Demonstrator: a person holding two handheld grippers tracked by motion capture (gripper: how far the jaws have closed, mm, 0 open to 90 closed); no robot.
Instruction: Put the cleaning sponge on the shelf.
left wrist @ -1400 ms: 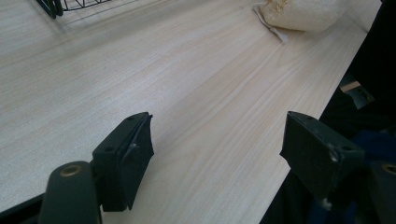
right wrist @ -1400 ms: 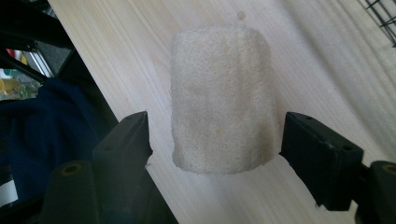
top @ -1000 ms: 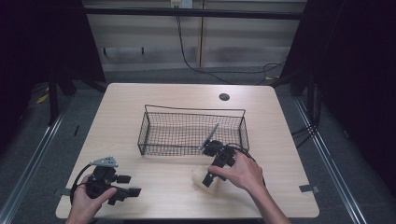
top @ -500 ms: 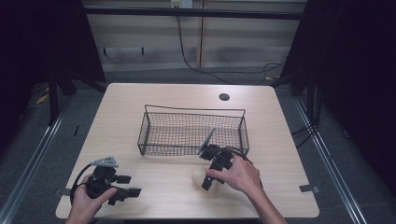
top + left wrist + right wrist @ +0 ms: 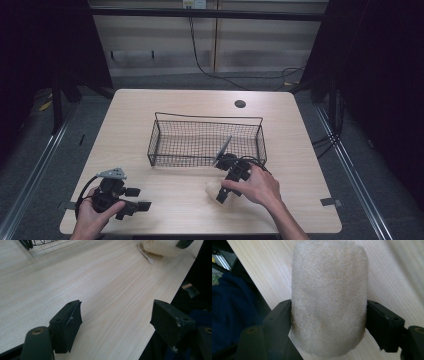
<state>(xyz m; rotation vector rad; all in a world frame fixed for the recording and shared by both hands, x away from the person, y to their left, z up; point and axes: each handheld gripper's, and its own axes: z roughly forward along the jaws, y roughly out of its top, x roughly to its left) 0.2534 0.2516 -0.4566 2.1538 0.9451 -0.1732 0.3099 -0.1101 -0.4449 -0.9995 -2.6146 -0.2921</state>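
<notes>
A cream fuzzy cloth roll (image 5: 328, 297) lies on the wooden table (image 5: 165, 200), near its front edge. My right gripper (image 5: 328, 315) is shut on it, with one black jaw pressed against each side. In the high view the right gripper (image 5: 220, 192) points down-left from the person's right hand, and the roll (image 5: 212, 189) shows pale at its tips. My left gripper (image 5: 137, 197) rests at the front left corner, held by the left hand. In its own view the left gripper (image 5: 117, 317) stands open over bare wood, with the roll (image 5: 162, 246) far off at the top right.
A black wire basket (image 5: 207, 118) stands mid-table, just behind the right gripper. A small dark round hole (image 5: 240, 104) sits at the table's back right. The table's front edge (image 5: 200, 233) runs close to both hands.
The right hand and its gripper have shifted slightly left toward the front edge, with the cloth roll staying at the jaws. The left gripper has not moved.
</notes>
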